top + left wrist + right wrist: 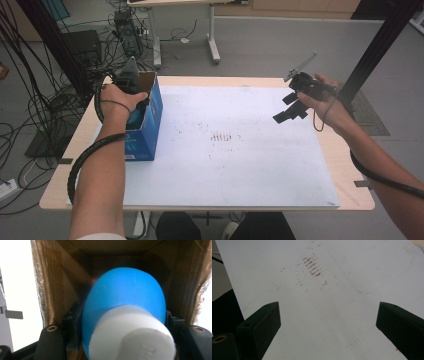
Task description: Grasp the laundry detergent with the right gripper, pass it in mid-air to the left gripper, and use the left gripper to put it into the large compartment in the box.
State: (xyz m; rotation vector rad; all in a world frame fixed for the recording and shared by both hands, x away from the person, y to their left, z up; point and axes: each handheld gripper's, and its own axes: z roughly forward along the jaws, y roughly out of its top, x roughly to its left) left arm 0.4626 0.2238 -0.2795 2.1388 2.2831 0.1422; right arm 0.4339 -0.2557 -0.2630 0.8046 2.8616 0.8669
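One blue cardboard box (148,120) at left centre of the high view, standing open-topped on the counter (345,165). Left tongs (131,89) plunged into that box, clamped on one blue object with a white cap (125,315), held inside between brown cardboard walls. One white sheet (235,150) spread over the counter's middle, marked with one patch of reddish smudges (225,137). Right tongs (290,109) at upper right, raised above the sheet, jaws spread wide, nothing between.

The blue bottle's (125,305) white cap (132,337) is blurred, cut off below.
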